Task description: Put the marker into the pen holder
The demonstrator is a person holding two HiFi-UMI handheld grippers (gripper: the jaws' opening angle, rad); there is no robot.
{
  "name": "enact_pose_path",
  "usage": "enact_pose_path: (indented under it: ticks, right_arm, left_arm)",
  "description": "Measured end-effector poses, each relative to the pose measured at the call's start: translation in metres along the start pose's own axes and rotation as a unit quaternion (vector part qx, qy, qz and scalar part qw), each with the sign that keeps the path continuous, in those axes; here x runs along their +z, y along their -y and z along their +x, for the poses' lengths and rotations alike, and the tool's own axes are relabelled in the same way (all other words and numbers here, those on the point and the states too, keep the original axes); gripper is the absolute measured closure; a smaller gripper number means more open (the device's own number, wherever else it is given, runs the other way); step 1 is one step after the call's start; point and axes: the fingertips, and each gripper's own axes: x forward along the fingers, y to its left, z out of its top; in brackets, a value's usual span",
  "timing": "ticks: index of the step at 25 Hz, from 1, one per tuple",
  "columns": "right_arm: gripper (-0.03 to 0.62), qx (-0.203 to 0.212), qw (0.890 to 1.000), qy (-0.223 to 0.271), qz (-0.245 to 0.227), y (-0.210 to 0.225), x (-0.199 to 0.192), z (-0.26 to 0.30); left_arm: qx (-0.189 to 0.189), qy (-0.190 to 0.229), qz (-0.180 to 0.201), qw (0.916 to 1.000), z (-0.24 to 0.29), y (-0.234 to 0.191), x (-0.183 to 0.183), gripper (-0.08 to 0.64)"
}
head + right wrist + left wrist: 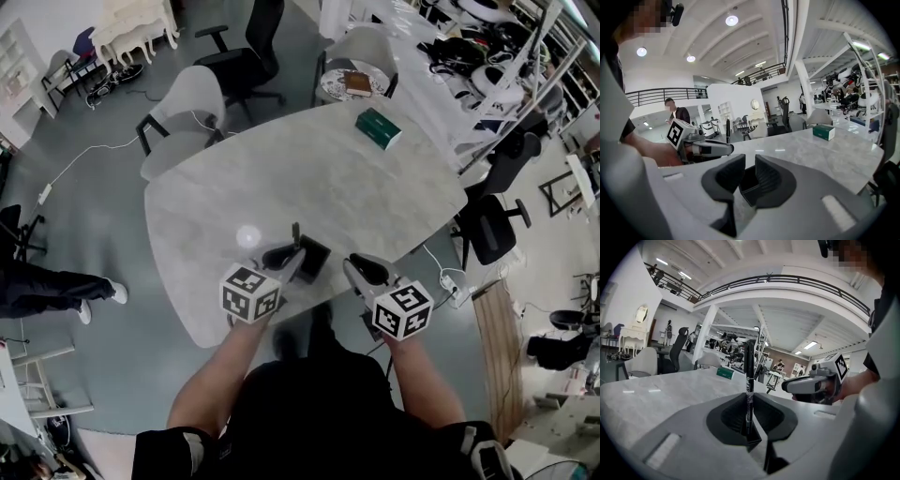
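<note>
Two hand-held grippers work the near edge of a pale marble desk [309, 169]; one marker, one pen holder, one green box in play.

L gripper [284, 257]: jaws clamped on the lone marker [749, 376], which stands upright between them, its top rising well clear of the pads. It is slim, w/ a black barrel and a band of white print partway down.

The pen holder [313, 260], a small black open-topped square box, sits on the desk just to the R of the L gripper, between the two grippers.

R gripper [361, 270]: jaws parted by a narrow slit, nothing clamped that can be made out. The pen holder shows low in that gap; contact w/ it can't be told.

Both grippers hang over the desk's near rim, close to the person's body.

Ahead of them the marble runs wide and bare to the far edge, where the green box [378, 128] lies well beyond the R gripper.

Three chairs stand past that far edge: one white [187, 108], one black [251, 42], one grey [370, 42]. A fourth, dark chair [489, 230] stands off to the R gripper's outer side.
</note>
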Motion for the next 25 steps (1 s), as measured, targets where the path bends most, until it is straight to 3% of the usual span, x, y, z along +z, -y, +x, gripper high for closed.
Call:
enact_pose_path:
  ticks: [9, 17, 25]
  right_arm:
    - [0.528, -0.023, 0.999, 0.008, 0.026, 0.041, -0.001, -0.005]
    - [0.529, -0.044, 0.998, 0.005, 0.038, 0.069, -0.004, -0.016]
    - [0.529, -0.042, 0.998, -0.001, 0.036, 0.071, -0.007, -0.014]
  left_arm:
    - [-0.045, -0.061, 0.039, 0.9964, 0.056, 0.009, -0.018, 0.511]
    - [-0.056, -0.112, 0.072, 0.9895, 0.086, 0.01, -0.038, 0.511]
    - [-0.054, -0.16, 0.114, 0.979, 0.096, 0.005, -0.059, 0.511]
